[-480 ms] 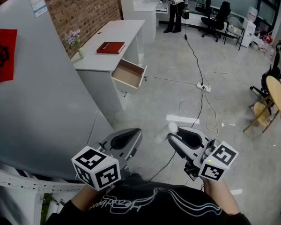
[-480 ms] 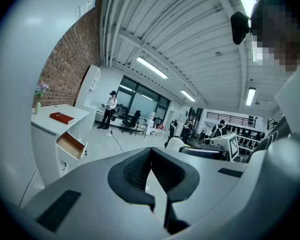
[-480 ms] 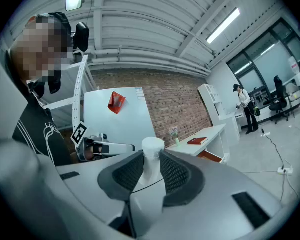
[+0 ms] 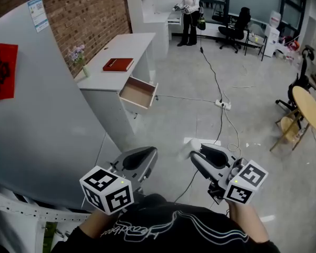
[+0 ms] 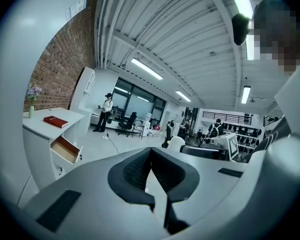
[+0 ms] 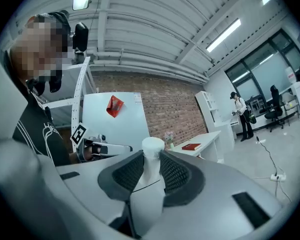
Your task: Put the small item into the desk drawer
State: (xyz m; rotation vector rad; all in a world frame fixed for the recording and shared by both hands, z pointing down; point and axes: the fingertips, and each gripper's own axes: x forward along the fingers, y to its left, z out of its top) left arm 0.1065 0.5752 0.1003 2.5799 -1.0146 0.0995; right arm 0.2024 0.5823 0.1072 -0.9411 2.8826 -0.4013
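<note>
Far off to the left and well ahead of my left hand-held gripper (image 4: 147,154) stands the white counter (image 4: 124,49). A red book (image 4: 118,64) and a small vase of flowers (image 4: 78,55) sit on top. Its drawer (image 4: 138,93) is pulled out and looks bare inside. That's my target, and there's a wide stretch of floor between it and me.

The left hand-held gripper is held low in front of me, angled a touch downward. Its own view shows the pads meeting at the tips with nothing between them, so it's closed and empty.

Just beside it on the right, the right hand-held gripper (image 4: 196,153) is held level, and here's the prize: the small white item (image 6: 152,145). It looks like a little bottle, pinched at the neck between the ribbed pads. Its rounded cap pokes out past the tips and its body runs back between the jaws.

I judge it light and stiff, likely smooth plastic, so crushing isn't my worry. Slipping or pivoting is. The neck under the cap is the right place to hold, I think, since the cap's lip and the wider shoulder should keep it from sliding either way. The job is in the carry stage, with the drop into the drawer not yet done.
</note>
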